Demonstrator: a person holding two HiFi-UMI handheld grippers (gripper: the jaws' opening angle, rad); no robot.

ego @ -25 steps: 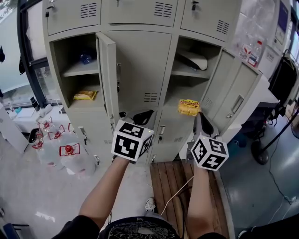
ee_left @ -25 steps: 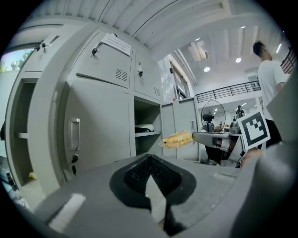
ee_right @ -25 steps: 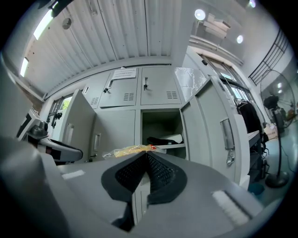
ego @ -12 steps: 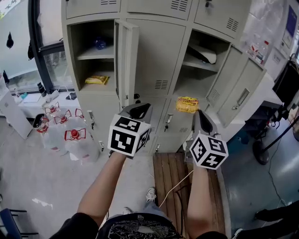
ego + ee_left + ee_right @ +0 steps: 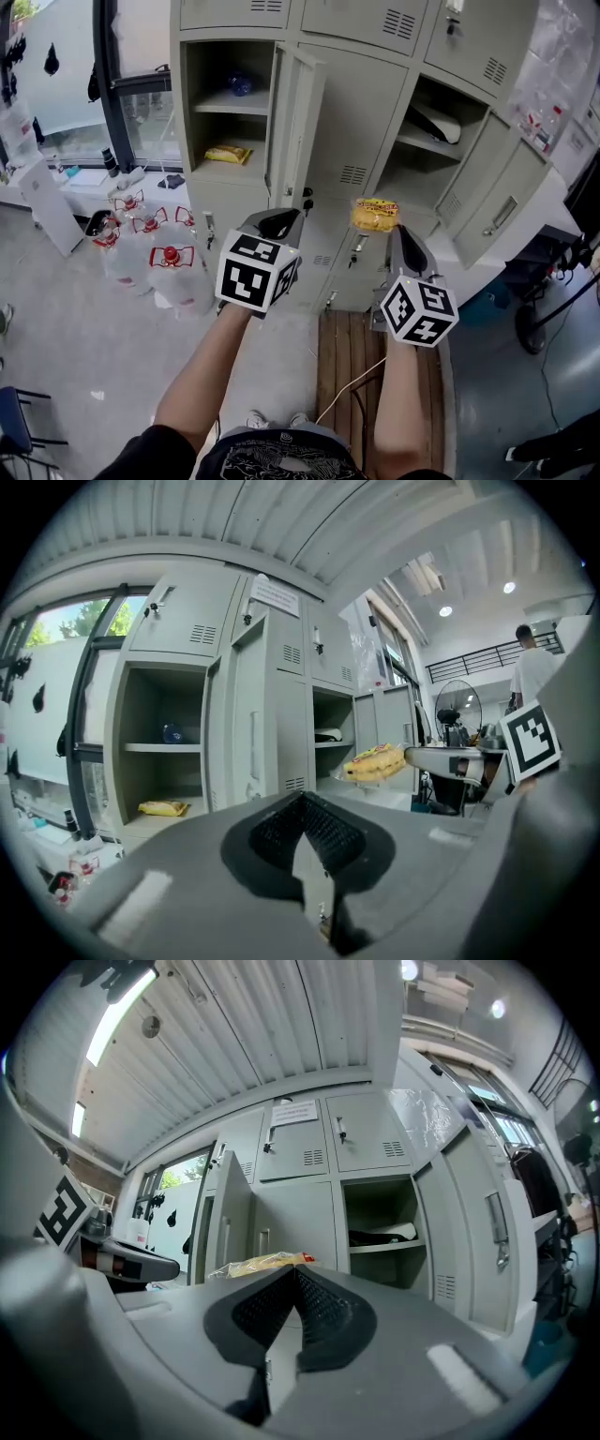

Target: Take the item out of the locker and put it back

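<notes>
Snack packet (image 5: 375,215), yellow, is pinched at one edge by the shut jaws of the right gripper (image 5: 398,232) and is held in the air, outside the lockers. From that gripper it is seen at 11 o'clock, right at the tips. Its long axis is laid crosswise, 9 to 3 in the head view. The open right-hand compartment (image 5: 412,186) is found at 1 o'clock from the packet, near, with its lower level bare; a dark-and-white item (image 5: 441,122) is kept on the shelf above. Return is judged a short push forward, best done by the right arm. The left gripper (image 5: 278,225) is closed on nothing and is held at 9 o'clock from the packet. Another yellow packet (image 5: 228,154) is left in the left compartment, behind an open door (image 5: 302,122). Water bottles (image 5: 169,267) are stood on the grey floor at 9 o'clock; a wooden pallet (image 5: 352,366) is underfoot.
</notes>
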